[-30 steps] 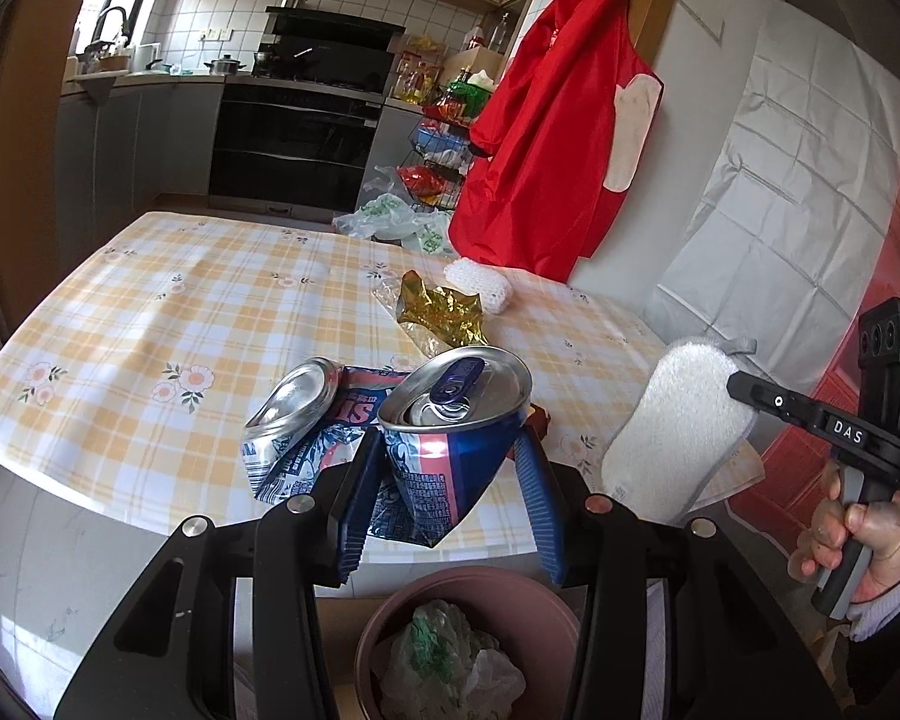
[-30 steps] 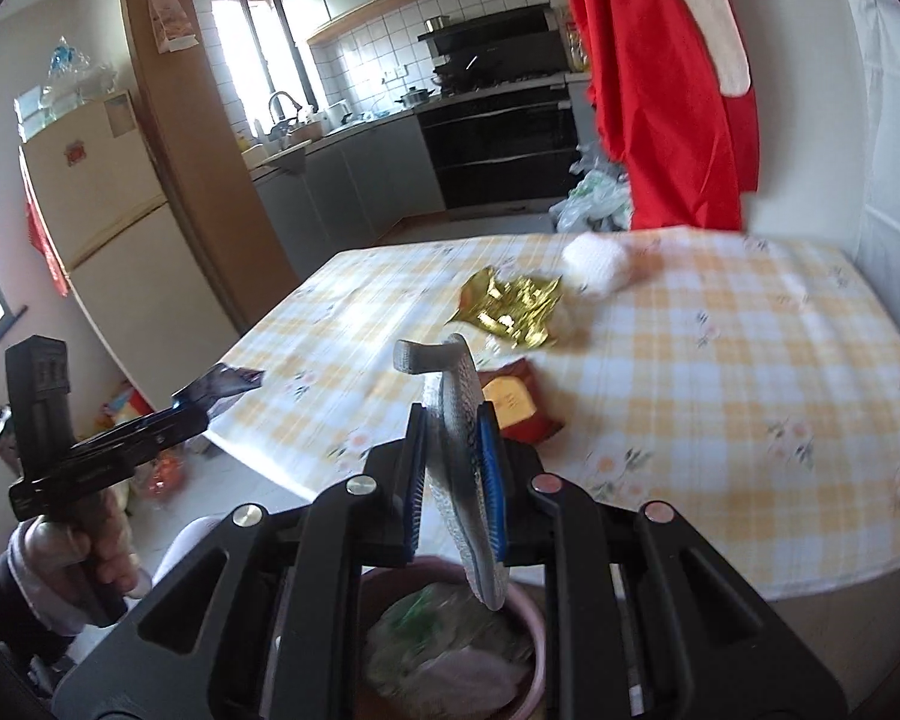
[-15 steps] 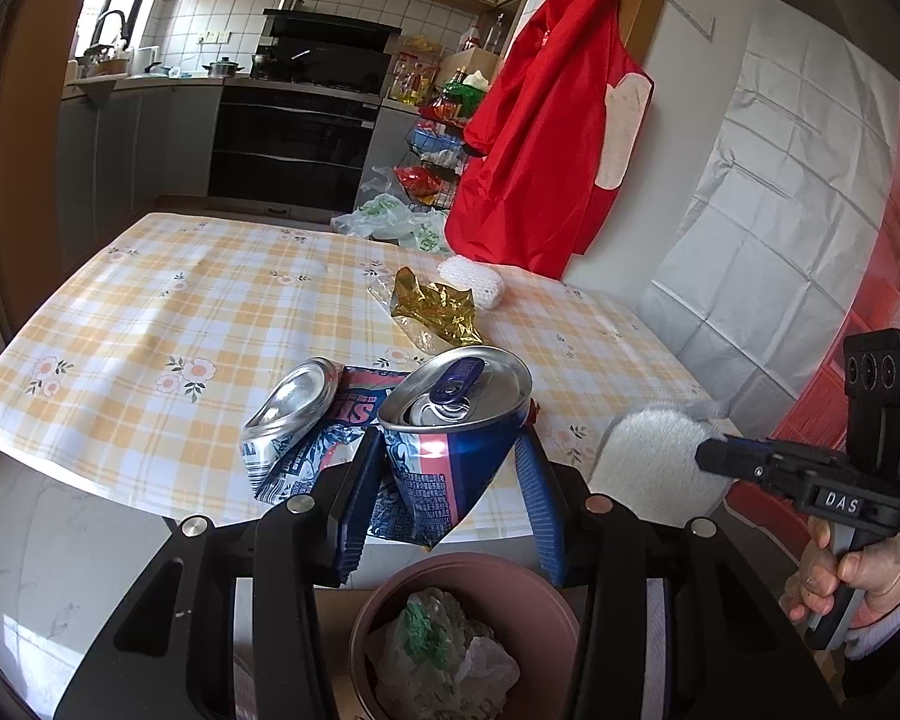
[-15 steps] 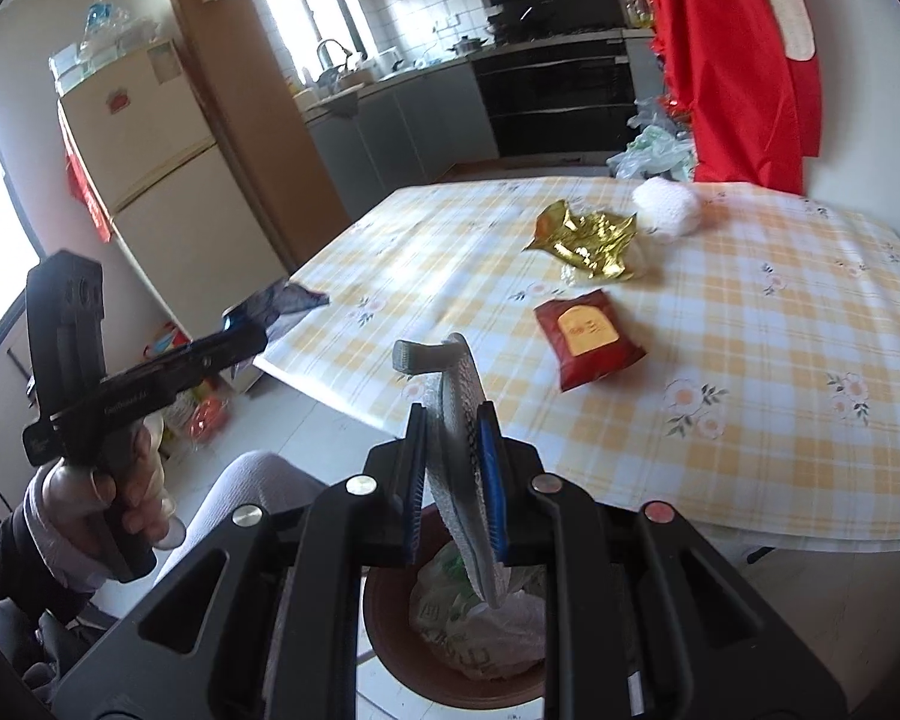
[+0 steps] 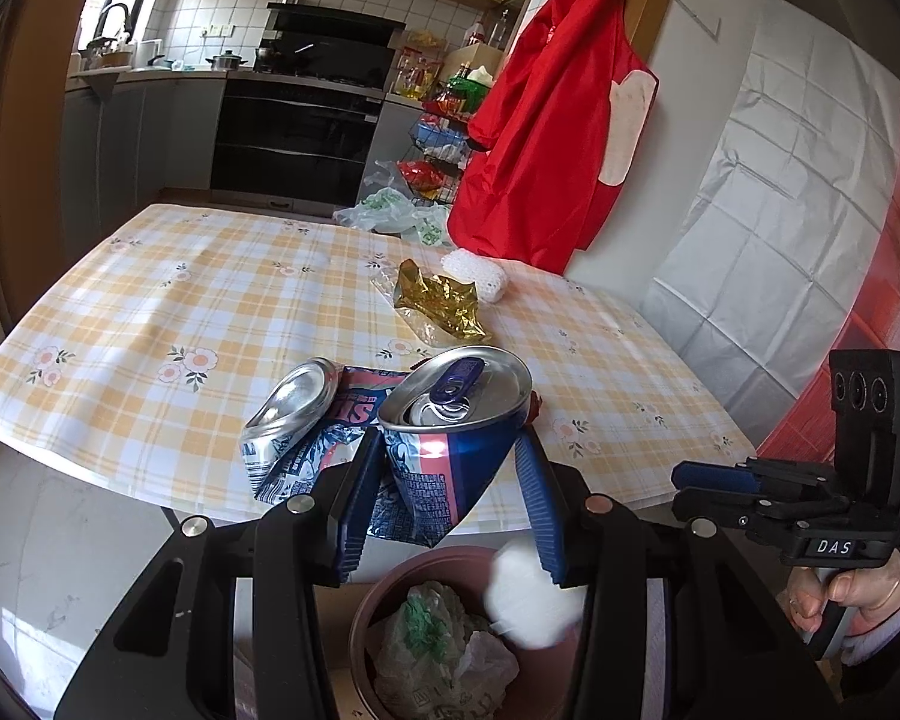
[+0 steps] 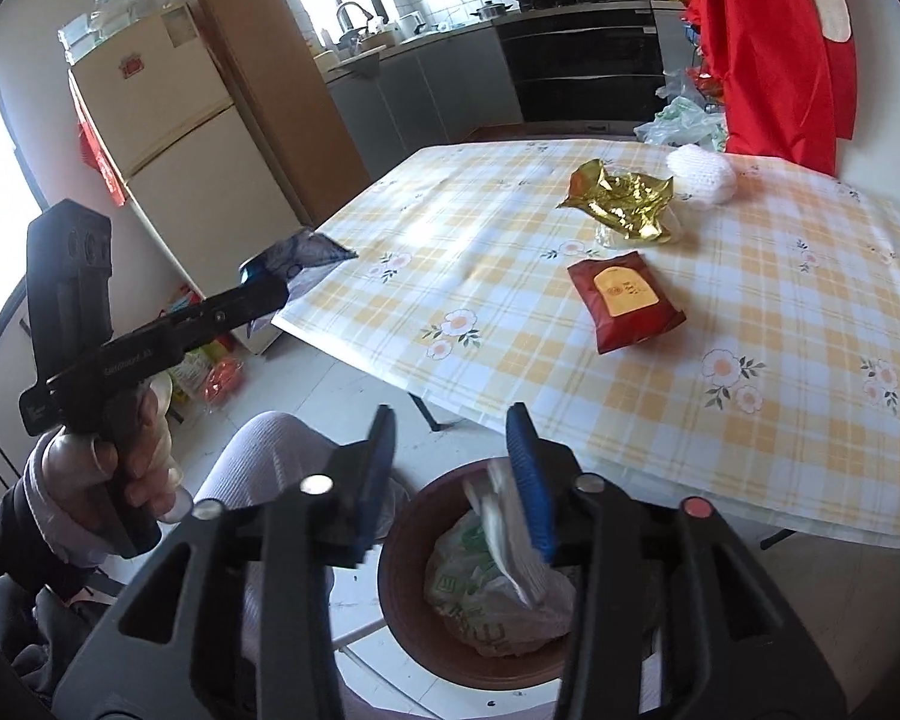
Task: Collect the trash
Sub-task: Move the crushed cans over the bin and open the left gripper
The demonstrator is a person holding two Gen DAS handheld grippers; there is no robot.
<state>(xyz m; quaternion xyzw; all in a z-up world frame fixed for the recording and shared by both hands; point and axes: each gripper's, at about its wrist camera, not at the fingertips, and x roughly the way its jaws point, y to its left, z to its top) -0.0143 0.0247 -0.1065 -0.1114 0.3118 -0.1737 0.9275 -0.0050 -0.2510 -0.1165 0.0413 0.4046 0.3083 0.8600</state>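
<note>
Over at the left, the left tool (image 5: 450, 480) is clamped on a crushed blue can (image 5: 456, 420), holding it up above the brown bin (image 5: 378, 606), not dropped yet. A second flattened can (image 5: 288, 402) with a crumpled wrapper hangs beside it; whether that rides in the same grip I cannot tell. Down in the middle, the right tool (image 6: 450, 468) is opening its jaws over the bin (image 6: 408, 540), and the white pad (image 6: 510, 534) is slipping off the right finger toward the bagged rubbish inside, so that piece looks as good as binned. Further right, on the tabletop (image 6: 810, 420), work remains: a red packet (image 6: 627, 300) near, a gold wrapper (image 6: 624, 204) beyond it, and a white ball (image 6: 702, 174) at the far edge.
</note>
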